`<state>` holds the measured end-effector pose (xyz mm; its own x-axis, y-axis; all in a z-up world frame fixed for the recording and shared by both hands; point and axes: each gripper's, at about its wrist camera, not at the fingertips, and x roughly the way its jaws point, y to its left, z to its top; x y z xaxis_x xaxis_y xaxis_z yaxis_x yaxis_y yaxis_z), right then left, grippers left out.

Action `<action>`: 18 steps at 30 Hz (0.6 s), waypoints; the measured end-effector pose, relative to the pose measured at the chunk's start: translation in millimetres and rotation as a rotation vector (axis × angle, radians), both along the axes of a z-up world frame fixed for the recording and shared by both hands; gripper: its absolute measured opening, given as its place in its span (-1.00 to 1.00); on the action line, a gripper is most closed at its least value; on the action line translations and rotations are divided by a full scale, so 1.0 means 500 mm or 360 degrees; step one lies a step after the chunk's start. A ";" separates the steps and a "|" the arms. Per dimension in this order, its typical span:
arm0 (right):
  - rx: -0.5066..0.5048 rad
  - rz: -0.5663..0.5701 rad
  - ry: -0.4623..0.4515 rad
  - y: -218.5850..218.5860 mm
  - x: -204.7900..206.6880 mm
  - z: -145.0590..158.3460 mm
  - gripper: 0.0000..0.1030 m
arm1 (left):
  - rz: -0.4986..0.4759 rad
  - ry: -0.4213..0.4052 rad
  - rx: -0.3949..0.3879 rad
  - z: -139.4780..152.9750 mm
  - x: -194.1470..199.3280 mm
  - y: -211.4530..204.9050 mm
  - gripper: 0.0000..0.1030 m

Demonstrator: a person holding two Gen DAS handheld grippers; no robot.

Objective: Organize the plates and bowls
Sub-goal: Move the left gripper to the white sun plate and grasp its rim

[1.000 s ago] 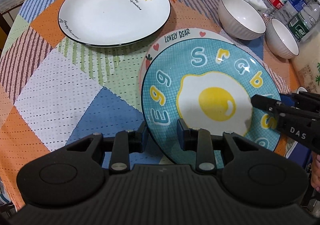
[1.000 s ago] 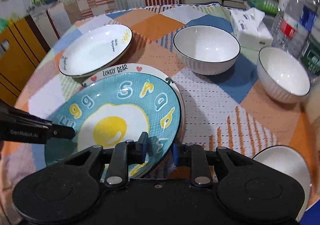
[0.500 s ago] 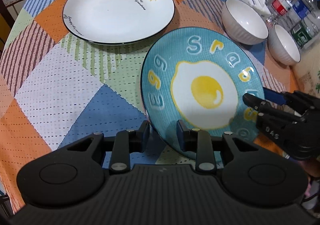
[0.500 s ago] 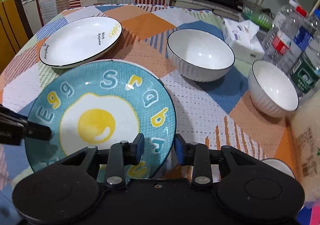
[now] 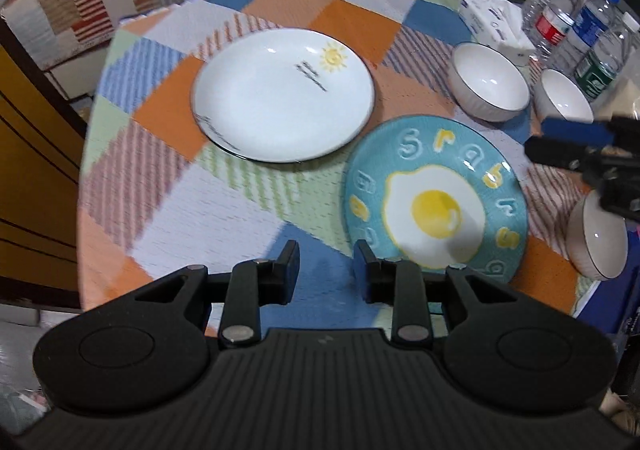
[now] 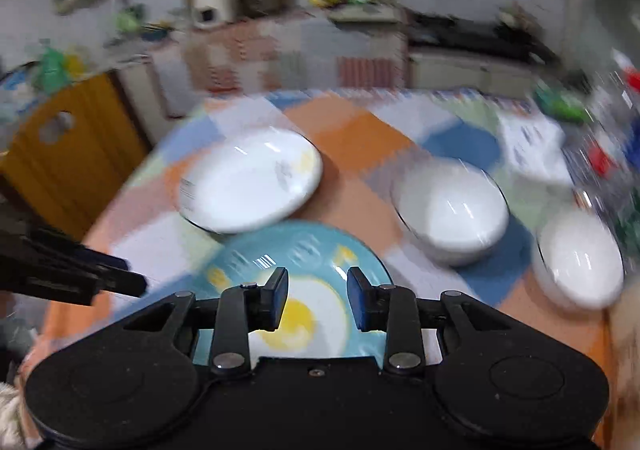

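Observation:
The blue egg plate (image 5: 436, 198) lies flat on the patchwork cloth; it also shows in the right wrist view (image 6: 300, 290). A white sun plate (image 5: 284, 94) (image 6: 248, 180) sits beyond it. Two white bowls (image 5: 490, 86) (image 5: 564, 100) stand at the back right, and a third bowl (image 5: 596, 242) stands at the right edge. My left gripper (image 5: 326, 274) is open and empty, pulled back left of the egg plate. My right gripper (image 6: 316, 296) is open and empty above the egg plate; it also shows in the left wrist view (image 5: 568, 142).
Water bottles (image 5: 576, 30) and a tissue pack (image 5: 496, 26) stand at the table's back right. A yellow wooden cabinet (image 5: 28, 154) is left of the table. The right wrist view is motion-blurred.
Both grippers let go of the egg plate, opened and drew back and up. The plate now lies flat, covering the "Lovely Bear" plate seen earlier.

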<state>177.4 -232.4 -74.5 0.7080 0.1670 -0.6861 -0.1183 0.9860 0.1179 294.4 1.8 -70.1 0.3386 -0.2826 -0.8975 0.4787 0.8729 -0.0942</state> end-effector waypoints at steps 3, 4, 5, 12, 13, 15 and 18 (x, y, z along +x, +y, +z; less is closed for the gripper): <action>0.0042 0.0111 -0.0058 0.008 0.027 0.036 -0.07 | 0.0010 0.0012 -0.0012 0.026 0.024 0.023 -0.41; 0.0051 0.0147 -0.0075 0.012 0.038 0.044 -0.01 | 0.0018 0.0010 -0.0025 0.031 0.032 0.029 -0.38; 0.0051 0.0174 -0.0099 0.018 0.050 0.050 0.11 | 0.0031 0.0008 -0.0033 0.037 0.042 0.037 -0.38; 0.0033 0.0334 0.0029 0.053 0.184 0.006 0.18 | 0.0132 -0.0052 -0.0021 0.046 0.146 0.083 -0.29; 0.0041 0.0342 0.0058 0.057 0.202 -0.004 0.18 | 0.0146 -0.0078 -0.0011 0.045 0.162 0.090 -0.27; 0.0054 0.0354 0.0127 0.060 0.238 -0.030 0.18 | 0.0159 -0.0115 -0.0016 0.038 0.190 0.101 -0.20; 0.0037 0.0305 0.0197 0.056 0.275 -0.073 0.17 | 0.0163 -0.0128 0.0002 -0.001 0.234 0.111 -0.19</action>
<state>314.8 -204.2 -111.0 0.5726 0.3073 -0.7601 -0.2864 0.9437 0.1657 411.2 57.4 -70.7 0.4362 -0.2417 -0.8668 0.3931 0.9177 -0.0581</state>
